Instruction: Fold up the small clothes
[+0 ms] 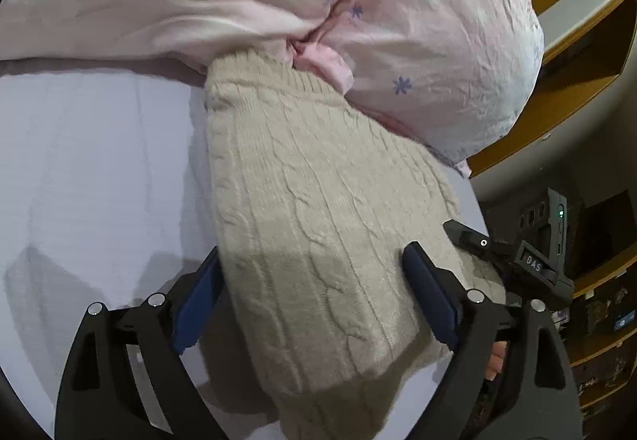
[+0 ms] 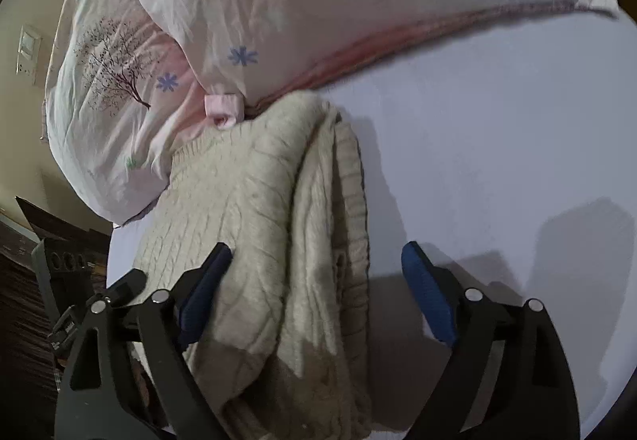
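1. Sweater [image 1: 310,209]: a cream cable-knit garment lying on the lavender bed sheet [image 1: 91,169], lengthwise away from both cameras. Its far end touches the pink floral duvet [image 1: 438,54].
2. Progress, as judged: the right wrist view shows stacked layers along the sweater's [image 2: 254,209] right edge, which suggests one lengthwise fold is made. A crosswise fold appears to remain; the garment is long and narrow.
3. Left gripper [image 1: 314,277]: jaws wide apart, straddling the near part of the sweater. No cloth is clamped.
4. Right gripper [image 2: 318,269]: jaws wide apart. One finger lies over the knit, the other over bare sheet [image 2: 497,161]. Nothing is clamped.
5. Edges: the bed edge runs just beside one long side of the sweater, with wooden shelving [image 1: 597,320] beyond it.
6. Open room: the broad bare sheet on the opposite side gives working space. The duvet [image 2: 318,2] blocks travel at the far end, so a fold toward the near end looks least obstructed.
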The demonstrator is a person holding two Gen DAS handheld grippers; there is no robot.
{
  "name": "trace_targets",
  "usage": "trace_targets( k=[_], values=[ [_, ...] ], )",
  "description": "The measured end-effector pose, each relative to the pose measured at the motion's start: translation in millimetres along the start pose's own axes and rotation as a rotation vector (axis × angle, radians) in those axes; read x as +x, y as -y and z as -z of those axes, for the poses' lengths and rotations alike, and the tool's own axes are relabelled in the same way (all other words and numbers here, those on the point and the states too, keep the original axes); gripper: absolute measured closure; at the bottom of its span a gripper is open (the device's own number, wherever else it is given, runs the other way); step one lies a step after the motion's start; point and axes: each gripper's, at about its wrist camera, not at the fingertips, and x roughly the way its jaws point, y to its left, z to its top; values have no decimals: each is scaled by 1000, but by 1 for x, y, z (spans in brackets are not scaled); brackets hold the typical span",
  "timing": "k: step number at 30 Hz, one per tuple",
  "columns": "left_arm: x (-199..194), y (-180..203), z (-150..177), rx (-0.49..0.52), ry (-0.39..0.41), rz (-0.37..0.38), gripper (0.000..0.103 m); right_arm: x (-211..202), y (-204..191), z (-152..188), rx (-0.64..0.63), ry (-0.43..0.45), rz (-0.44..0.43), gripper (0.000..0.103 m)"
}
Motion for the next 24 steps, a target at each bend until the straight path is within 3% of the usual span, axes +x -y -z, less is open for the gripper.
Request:
trace_targets(
  k=[1, 3, 5, 8, 10, 13, 15, 17, 19, 21, 22, 24],
  values=[
    [5, -1, 2, -9, -14, 11, 14, 0, -2, 2, 0, -2, -14, 14],
    [8, 0, 4, -8, -11, 30, 18, 1, -3, 7, 9, -20, -112, 42],
    [8, -3, 5, -9, -18, 38, 42, 0, -4, 11, 19, -12, -163, 62],
    [-12, -8, 4, -8, 1, 78, 59, -8, -17, 21, 9, 3, -253, 69],
    [-36, -11, 5, 26, 41, 79, 60, -8, -35, 30, -27, -14, -311, 70],
    [-80, -17, 13, 121, 124, 11, 56, 2, -70, 43, -107, -40, -344, 69],
    [-88, -26, 16, 158, 117, -116, 49, 22, -90, 50, -164, -69, -284, 62],
    [-87, -39, 21, 147, 72, -210, 46, 35, -97, 54, -191, -87, -189, 43],
    [-103, -46, 31, 134, 128, -209, 44, 15, -94, 56, -176, -9, -152, 42],
    [-122, -38, 39, 170, 205, -244, 43, -28, -95, 64, -190, 184, -103, 41],
    [-131, -29, 44, 199, 242, -235, 40, -47, -100, 70, -222, 260, -106, 41],
    [-139, -5, 55, 267, 289, -179, 35, -66, -119, 88, -320, 286, -195, 42]
  ],
)
